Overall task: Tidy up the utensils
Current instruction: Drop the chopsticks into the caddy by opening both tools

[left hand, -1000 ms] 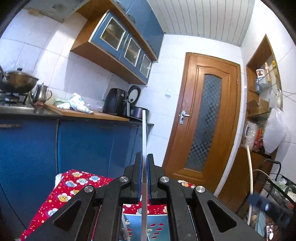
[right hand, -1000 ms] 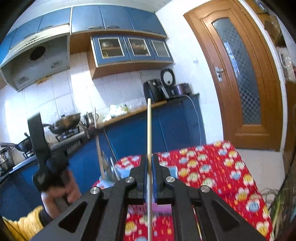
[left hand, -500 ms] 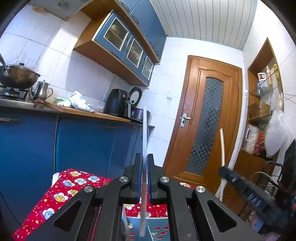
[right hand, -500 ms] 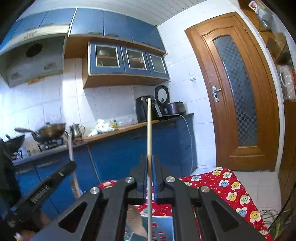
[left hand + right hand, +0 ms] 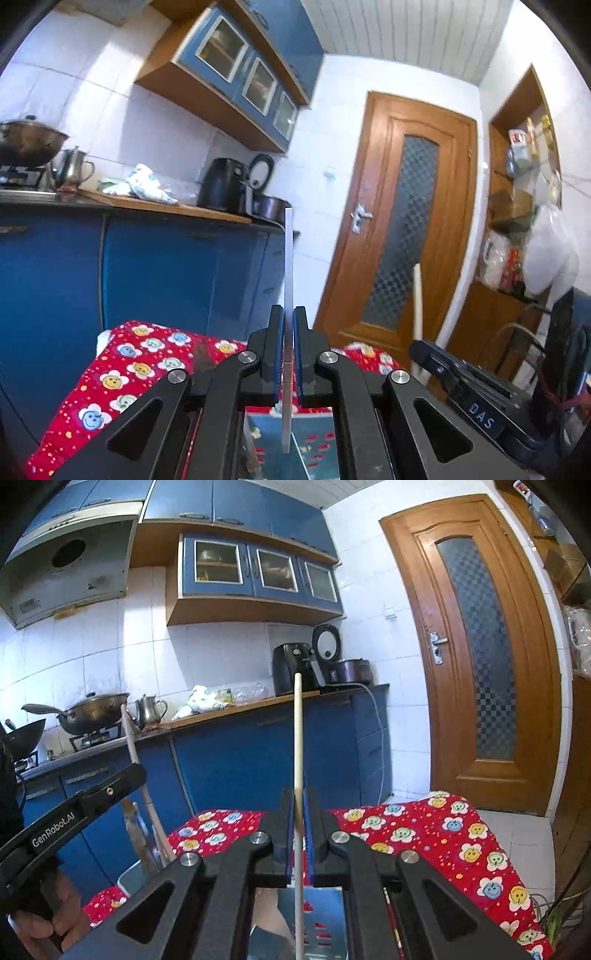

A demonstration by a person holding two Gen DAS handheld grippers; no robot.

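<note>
From the left wrist, the left gripper (image 5: 289, 354) has its jaws clamped on a thin flat pale stick (image 5: 288, 280) that stands upright between them, its lower end over a light-blue patterned container (image 5: 317, 450) on the red flower-print surface (image 5: 122, 373). From the right wrist, the right gripper (image 5: 298, 834) has its jaws clamped on a slim round wooden stick (image 5: 297, 738) rising straight above them, its lower part over the same container below the jaws

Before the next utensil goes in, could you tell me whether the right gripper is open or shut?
Shut: the right gripper clamps a thin pale wooden stick, which stands upright between its fingers.
</note>
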